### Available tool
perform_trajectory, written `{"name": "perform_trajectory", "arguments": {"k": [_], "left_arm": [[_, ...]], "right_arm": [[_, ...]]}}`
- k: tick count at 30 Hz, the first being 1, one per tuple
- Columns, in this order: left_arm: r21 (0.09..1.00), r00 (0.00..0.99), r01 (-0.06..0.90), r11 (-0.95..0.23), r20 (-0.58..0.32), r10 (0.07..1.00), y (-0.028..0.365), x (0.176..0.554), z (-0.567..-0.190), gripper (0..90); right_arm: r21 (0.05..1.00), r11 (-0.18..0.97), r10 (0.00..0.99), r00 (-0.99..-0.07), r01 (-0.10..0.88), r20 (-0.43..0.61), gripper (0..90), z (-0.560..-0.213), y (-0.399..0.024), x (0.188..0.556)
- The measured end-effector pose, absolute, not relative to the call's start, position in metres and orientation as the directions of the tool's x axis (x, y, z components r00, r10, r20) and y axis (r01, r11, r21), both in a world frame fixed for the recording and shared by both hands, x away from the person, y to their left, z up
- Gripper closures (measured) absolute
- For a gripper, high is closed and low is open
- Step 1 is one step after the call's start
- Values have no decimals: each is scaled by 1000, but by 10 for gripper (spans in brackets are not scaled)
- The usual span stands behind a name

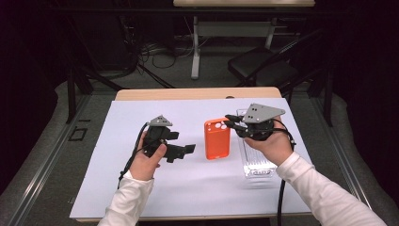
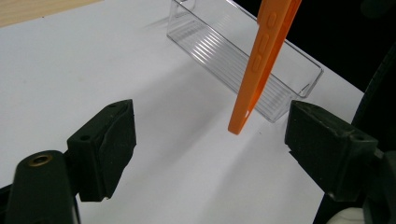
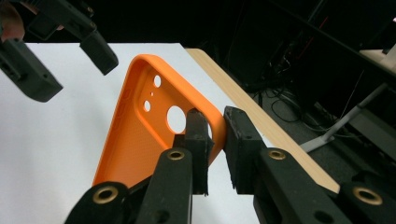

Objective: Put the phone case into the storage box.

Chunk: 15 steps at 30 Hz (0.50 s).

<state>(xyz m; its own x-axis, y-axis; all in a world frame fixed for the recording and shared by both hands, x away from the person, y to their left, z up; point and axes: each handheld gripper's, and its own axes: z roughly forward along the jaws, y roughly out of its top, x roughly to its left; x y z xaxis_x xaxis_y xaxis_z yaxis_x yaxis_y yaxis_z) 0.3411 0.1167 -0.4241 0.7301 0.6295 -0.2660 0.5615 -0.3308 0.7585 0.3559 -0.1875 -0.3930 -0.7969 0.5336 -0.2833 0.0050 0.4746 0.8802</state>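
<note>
White paper covers most of the wooden counter (image 1: 141, 94), with a dark room, a folding chair (image 1: 256, 66) and tangled cables beyond it. Up close, the right claw (image 3: 215, 140) is pinching the rim of the orange phone case (image 1: 217, 138) at its camera-hole corner, one jaw inside the shell and one outside; gripping that thin edge looks like the surest way to carry something so flat. From the left claw's own camera the case (image 2: 261, 60) hangs edge-on, its lower corner clear of the paper, so it seems lifted rather than resting. The left claw (image 1: 181, 151) sits spread wide with nothing between its jaws, just beside the case, probably having let go to leave the load to the other hand. A clear plastic tray (image 1: 256, 162) lies beneath the right hand (image 1: 268, 143), likely where the case is meant to go.
</note>
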Motion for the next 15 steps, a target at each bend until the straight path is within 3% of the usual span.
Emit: {"name": "perform_trajectory", "arguments": {"k": [15], "left_arm": [[749,744,555,-362,-253,619,116,337,-428,171]], "right_arm": [[877,480,533,-797,8,-285,802,-379,-205,369]]}}
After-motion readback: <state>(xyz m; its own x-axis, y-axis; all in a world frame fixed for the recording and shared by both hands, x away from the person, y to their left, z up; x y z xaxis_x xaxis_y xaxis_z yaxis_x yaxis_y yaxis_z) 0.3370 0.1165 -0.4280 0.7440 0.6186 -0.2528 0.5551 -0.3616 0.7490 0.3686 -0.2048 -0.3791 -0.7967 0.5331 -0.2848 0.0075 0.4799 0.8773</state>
